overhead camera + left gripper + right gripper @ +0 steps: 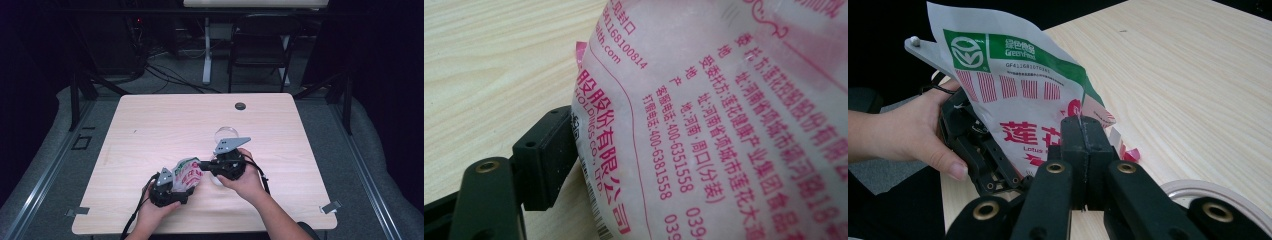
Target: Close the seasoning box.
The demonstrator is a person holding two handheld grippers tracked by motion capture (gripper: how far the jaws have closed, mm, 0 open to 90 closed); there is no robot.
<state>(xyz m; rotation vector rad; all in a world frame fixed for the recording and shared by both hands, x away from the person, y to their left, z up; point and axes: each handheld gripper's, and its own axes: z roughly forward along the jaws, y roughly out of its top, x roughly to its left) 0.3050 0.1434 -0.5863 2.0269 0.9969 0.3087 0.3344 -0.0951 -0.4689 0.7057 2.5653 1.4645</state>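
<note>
A white plastic bag (pixel 186 172) with red and green print is held up over the table's front middle between my two grippers. My left gripper (pixel 179 185) clamps its lower part. In the left gripper view one black finger (pixel 544 160) presses the bag (pixel 724 125), whose pink lettering hides the other finger. My right gripper (pixel 203 164) is shut on the bag's upper edge. In the right gripper view its jaws (pixel 1083 127) are pinched tight on the bag (pixel 1018 90), with the left gripper (pixel 980 150) and its hand behind.
A clear round bowl (pixel 226 133) stands just behind the right gripper, and its rim (pixel 1218 192) shows beside the jaws. The light wooden table (pixel 165 120) has a black grommet (pixel 240 106) near its far edge. A dark chair (pixel 262 40) stands beyond.
</note>
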